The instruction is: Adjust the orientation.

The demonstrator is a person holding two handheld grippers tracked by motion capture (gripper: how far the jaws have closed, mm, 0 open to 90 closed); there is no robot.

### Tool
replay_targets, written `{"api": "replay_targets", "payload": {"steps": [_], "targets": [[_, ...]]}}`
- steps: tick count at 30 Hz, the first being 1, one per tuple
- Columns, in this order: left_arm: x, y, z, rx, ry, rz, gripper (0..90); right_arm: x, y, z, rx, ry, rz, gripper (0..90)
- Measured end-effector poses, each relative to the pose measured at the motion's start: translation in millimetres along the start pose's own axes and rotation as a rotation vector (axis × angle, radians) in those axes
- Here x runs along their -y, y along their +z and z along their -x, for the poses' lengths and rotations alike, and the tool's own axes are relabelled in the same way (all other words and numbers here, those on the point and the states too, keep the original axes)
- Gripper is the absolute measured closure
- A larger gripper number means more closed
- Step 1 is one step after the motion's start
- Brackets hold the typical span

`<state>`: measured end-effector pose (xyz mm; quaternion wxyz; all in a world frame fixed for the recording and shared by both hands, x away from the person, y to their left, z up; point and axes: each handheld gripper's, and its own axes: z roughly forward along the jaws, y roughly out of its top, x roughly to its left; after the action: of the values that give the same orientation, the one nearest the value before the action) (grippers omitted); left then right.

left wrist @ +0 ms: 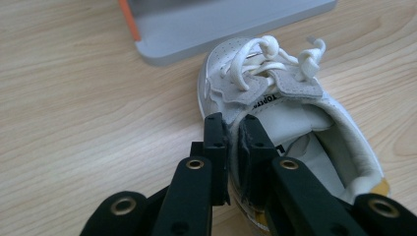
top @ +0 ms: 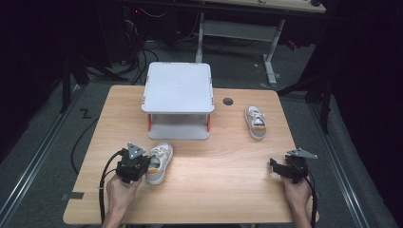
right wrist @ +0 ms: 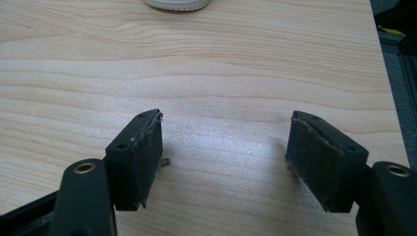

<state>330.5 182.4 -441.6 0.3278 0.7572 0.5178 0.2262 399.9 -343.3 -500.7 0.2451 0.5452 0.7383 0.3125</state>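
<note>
A small white sneaker lies on the wooden table in front of the grey stand. My left gripper is shut on that shoe's side wall, one jaw inside the opening and one outside. The laces are knotted and the toe points toward the stand's base. A second white sneaker lies at the back right; its heel edge shows at the top of the right gripper view. My right gripper hovers open over bare wood, holding nothing.
The grey two-tier stand has orange posts and sits at the table's back centre. A dark cable hole lies right of it. The table's right edge is close to my right gripper. Cables trail off the front-left corner.
</note>
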Motion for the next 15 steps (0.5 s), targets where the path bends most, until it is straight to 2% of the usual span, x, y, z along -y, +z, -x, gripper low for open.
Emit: {"api": "replay_targets", "payload": {"steps": [2, 6, 7, 8, 9, 10, 11, 12, 14, 15], "targets": [[-5.2, -0.3, 5.8, 0.020, 0.006, 0.003, 83.5, 0.0, 0.0, 0.0, -0.001, 0.000, 0.000, 29.9], [-19.8, 2.0, 23.7, 0.047, 0.046, 0.004, 83.4, 0.0, 0.0, -0.1, -0.002, -0.001, 0.000, 29.7], [-19.8, 2.0, 23.7, 0.047, 0.046, 0.004, 83.4, 0.0, 0.0, -0.1, -0.001, -0.001, 0.000, 29.6], [-28.4, 5.6, 33.8, 0.066, 0.065, 0.006, 83.3, 0.0, 0.0, -0.1, -0.002, -0.001, 0.000, 29.6], [-28.4, 5.6, 33.8, 0.066, 0.065, 0.006, 83.3, 0.0, 0.0, -0.1, -0.002, -0.001, 0.000, 29.6], [-37.1, 11.0, 44.6, 0.085, 0.079, 0.008, 83.3, 0.0, 0.0, -0.3, -0.002, 0.000, -0.001, 29.4], [-37.1, 11.0, 44.6, 0.085, 0.079, 0.008, 83.3, 0.0, 0.0, -0.3, -0.003, 0.000, -0.001, 29.4], [-45.4, 17.6, 55.7, 0.101, 0.094, 0.006, 83.2, 0.0, 0.0, -0.4, -0.003, -0.001, -0.001, 29.3], [-52.9, 24.9, 67.1, 0.116, 0.110, -0.002, 83.1, 0.0, 0.0, -0.4, -0.004, -0.001, -0.002, 29.2], [-52.9, 24.9, 67.1, 0.116, 0.110, -0.002, 83.1, 0.0, 0.1, -0.3, -0.004, -0.003, -0.001, 29.1]]}}
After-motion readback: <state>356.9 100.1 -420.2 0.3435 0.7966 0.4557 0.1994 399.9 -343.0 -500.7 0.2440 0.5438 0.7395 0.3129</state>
